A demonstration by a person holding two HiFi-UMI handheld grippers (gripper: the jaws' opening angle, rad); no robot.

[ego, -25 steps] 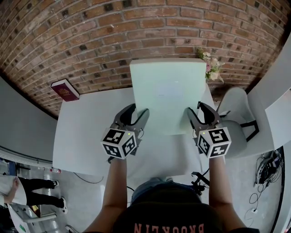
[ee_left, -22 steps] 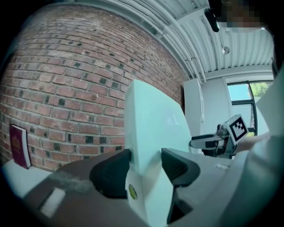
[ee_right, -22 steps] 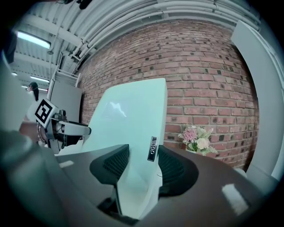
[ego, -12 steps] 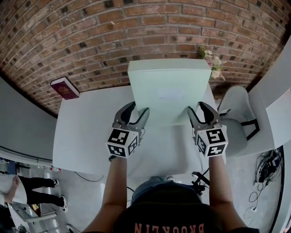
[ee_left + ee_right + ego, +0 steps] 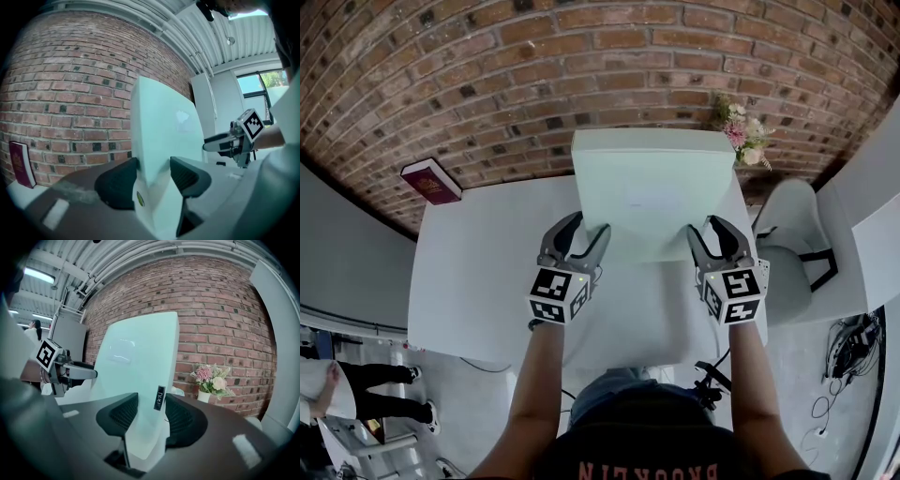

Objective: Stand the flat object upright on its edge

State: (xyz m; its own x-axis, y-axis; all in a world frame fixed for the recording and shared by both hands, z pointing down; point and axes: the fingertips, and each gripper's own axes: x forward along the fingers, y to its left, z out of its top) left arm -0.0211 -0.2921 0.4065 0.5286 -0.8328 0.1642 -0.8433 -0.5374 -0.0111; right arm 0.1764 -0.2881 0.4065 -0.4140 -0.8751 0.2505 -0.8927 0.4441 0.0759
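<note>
The left gripper [image 5: 586,225] and right gripper [image 5: 705,225] are each carried at the end of a bare forearm above the near half of the white table [image 5: 487,272].

Left gripper: the jaws stand wide and straddle the left side edge of the flat white box [image 5: 652,187]. One pad bears on each broad face.

Right gripper: the jaws have just been closing with the box's right side edge between them. One pad now lies against each broad face, beside a small dark label on the edge.

The box is held between the two grippers over the far half of the table. It stands nearly upright with its top leaning away toward the wall. Its lower edge is down at table level; contact with the table cannot be confirmed.

Beyond it, a maroon book [image 5: 431,182] stands at the table's far left corner. A potted bunch of flowers [image 5: 741,131] sits at the far right. A white chair [image 5: 787,253] stands to the right of the table. A brick wall [image 5: 534,84] closes the background.
</note>
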